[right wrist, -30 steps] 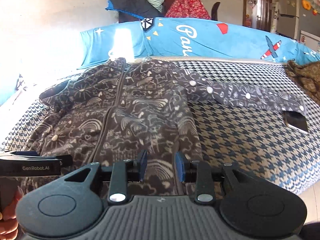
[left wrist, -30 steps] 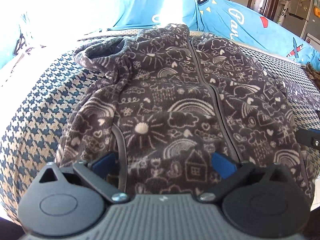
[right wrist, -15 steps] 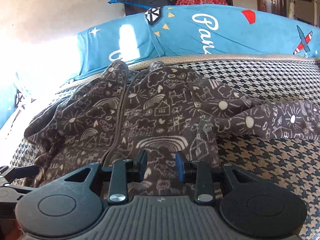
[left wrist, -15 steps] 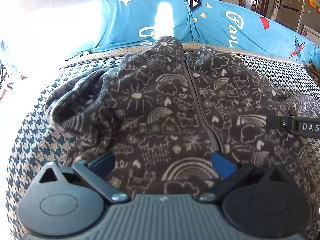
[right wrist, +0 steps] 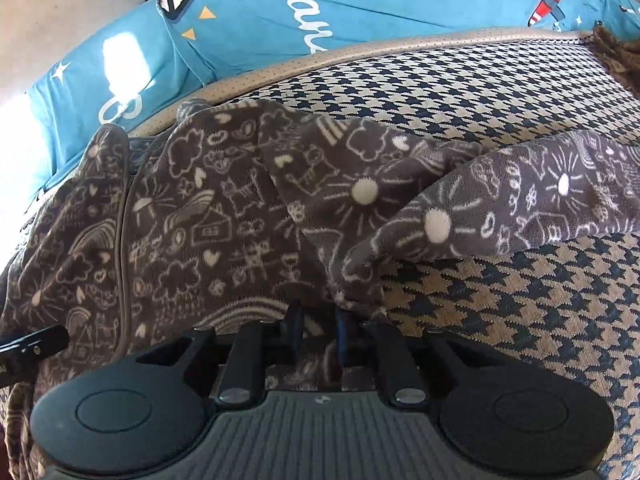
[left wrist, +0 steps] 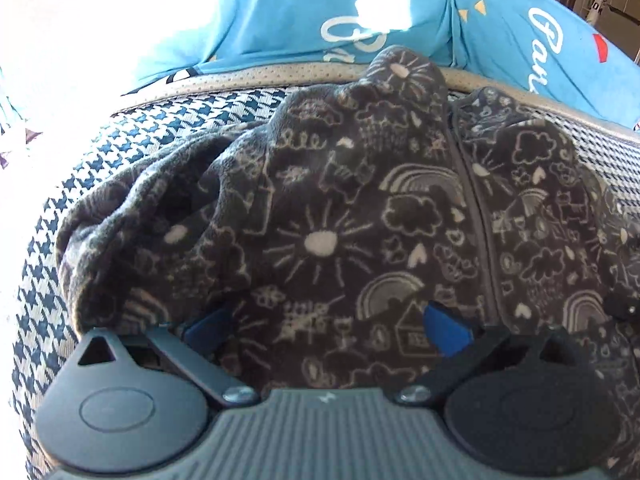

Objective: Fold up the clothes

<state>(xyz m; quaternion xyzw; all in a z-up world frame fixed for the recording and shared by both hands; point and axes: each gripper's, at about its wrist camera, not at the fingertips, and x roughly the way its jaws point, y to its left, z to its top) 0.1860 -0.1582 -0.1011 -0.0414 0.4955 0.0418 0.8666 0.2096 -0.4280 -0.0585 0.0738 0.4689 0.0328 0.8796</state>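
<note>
**Folding barely begun, jacket still spread on the cushion**

Nearest, in the right wrist view: right gripper (right wrist: 317,326) just closing, jaws nearly together and pinching the fleece jacket (right wrist: 224,216) near the underarm, where the sleeve (right wrist: 500,208) branches off to the right. In the left wrist view: left gripper (left wrist: 326,326) wide open, pads resting over the fabric, gripping nothing. Further away: zipper (left wrist: 476,208) running up the middle, front still flat on the houndstooth cushion (right wrist: 460,80). Behind, blue pillows (right wrist: 360,4). Probably left to do: both sleeves inward, then body in half.
</note>
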